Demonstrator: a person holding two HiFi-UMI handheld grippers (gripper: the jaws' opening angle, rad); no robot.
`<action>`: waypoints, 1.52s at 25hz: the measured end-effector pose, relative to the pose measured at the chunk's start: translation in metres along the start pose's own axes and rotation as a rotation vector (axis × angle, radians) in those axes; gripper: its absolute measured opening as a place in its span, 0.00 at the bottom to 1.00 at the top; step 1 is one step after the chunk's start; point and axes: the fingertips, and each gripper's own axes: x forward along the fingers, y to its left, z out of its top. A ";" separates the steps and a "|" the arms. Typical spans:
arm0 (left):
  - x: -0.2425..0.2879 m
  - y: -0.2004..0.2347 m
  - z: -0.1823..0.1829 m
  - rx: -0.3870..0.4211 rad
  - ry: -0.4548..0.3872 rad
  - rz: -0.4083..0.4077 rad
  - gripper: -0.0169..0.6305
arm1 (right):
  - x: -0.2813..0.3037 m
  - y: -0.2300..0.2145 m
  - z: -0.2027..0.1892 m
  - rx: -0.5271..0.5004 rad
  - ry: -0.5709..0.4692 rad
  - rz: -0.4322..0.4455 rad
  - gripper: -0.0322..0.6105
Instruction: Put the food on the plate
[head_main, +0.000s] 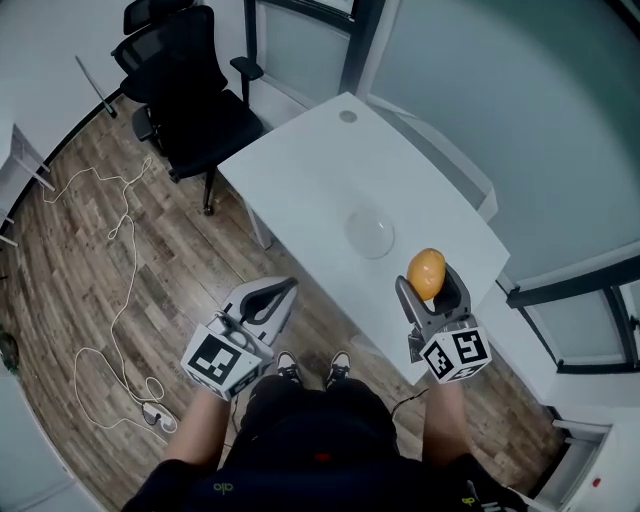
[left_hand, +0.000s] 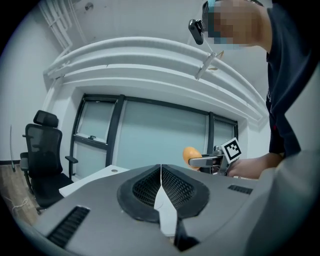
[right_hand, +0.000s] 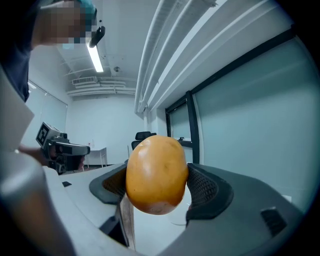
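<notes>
head view shows my right gripper over the near right part of the white table. its two jaws are pressed on an orange-yellow food, one on each side. right gripper view confirms it: the round, smooth food sits between the dark ribbed pads and fills the gap. the clear plate lies on the table, a little farther and to the left of the food, apart from it, with nothing on it. my left gripper is off the table on the near left, above the wooden floor. its jaws are together with nothing between them. a black office chair stands at the far left.
</notes>
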 end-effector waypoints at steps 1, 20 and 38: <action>0.003 0.002 -0.003 -0.005 0.009 0.008 0.06 | 0.012 -0.008 -0.008 0.001 0.022 0.000 0.62; 0.032 0.023 -0.086 -0.102 0.212 0.224 0.06 | 0.225 -0.102 -0.234 -0.086 0.469 0.085 0.62; 0.022 0.042 -0.073 -0.112 0.181 0.238 0.06 | 0.214 -0.089 -0.208 -0.186 0.494 0.115 0.65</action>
